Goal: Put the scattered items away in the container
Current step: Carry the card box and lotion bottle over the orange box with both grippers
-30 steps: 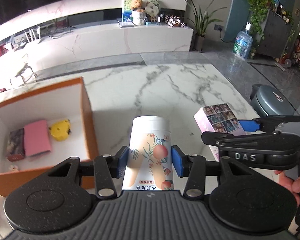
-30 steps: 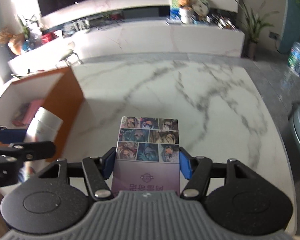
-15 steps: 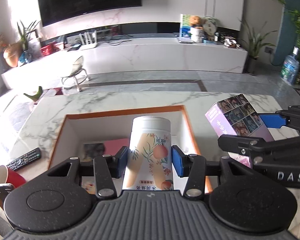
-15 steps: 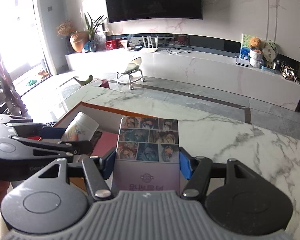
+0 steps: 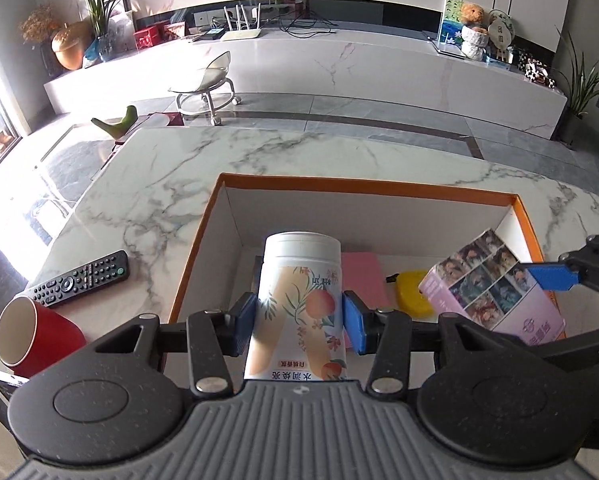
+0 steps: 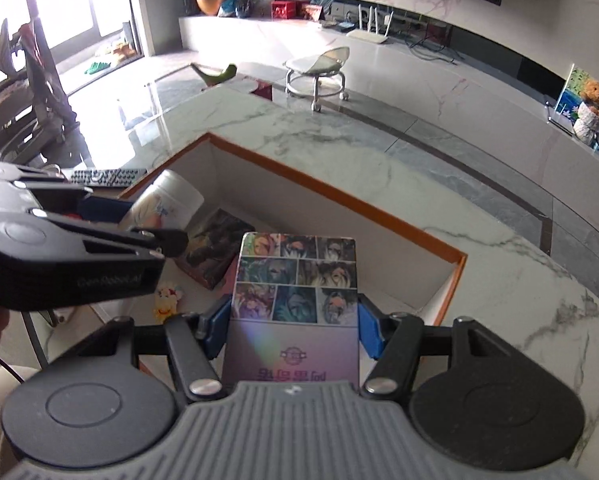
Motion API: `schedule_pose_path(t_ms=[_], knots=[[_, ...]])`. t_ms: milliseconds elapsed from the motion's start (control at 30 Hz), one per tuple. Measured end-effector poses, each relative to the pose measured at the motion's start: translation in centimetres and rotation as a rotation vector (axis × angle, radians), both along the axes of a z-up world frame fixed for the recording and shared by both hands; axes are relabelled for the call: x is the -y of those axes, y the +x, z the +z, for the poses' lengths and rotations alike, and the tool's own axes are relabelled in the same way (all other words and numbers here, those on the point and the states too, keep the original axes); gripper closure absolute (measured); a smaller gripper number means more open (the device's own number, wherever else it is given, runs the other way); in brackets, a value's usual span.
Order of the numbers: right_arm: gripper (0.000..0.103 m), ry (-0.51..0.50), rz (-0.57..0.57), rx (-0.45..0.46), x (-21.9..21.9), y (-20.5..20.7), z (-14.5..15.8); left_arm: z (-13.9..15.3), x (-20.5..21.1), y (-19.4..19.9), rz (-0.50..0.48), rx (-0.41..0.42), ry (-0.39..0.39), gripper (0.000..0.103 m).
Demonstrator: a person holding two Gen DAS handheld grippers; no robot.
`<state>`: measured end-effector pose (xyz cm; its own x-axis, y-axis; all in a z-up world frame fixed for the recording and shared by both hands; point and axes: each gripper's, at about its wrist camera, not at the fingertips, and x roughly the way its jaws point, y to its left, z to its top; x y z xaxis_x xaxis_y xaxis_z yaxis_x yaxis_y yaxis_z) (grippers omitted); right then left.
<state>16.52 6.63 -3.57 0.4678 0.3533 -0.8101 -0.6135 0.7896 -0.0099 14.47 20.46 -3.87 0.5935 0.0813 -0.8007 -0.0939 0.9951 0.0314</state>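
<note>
The left claw (image 5: pixel 298 320) is clamped on a white tub (image 5: pixel 297 304) around mid-body, held over the orange box (image 5: pixel 363 188), while the right claw (image 6: pixel 293 330) pinches a flat card box (image 6: pixel 295 304) by its long edges above the same box. Tub looks like smooth, stiff, probably lightish plastic, so a mid-body squeeze seems safest against slipping. The card box is cardboard that'd dent if crushed, so edges are the spot.
</note>
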Motion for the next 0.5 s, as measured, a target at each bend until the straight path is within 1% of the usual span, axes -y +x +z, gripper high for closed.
schedule_pose_path(t_ms=[200, 500], knots=[[0.038, -0.111, -0.011, -0.141, -2.2, 2.1, -4.6, -1.3, -0.6, 0.7, -0.012, -0.007, -0.038, 0.049], [0.037, -0.239, -0.082, -0.285, -3.0, 3.9, -8.4, -2.3, -1.4, 1.3, -0.017, -0.01, -0.075, 0.049]])
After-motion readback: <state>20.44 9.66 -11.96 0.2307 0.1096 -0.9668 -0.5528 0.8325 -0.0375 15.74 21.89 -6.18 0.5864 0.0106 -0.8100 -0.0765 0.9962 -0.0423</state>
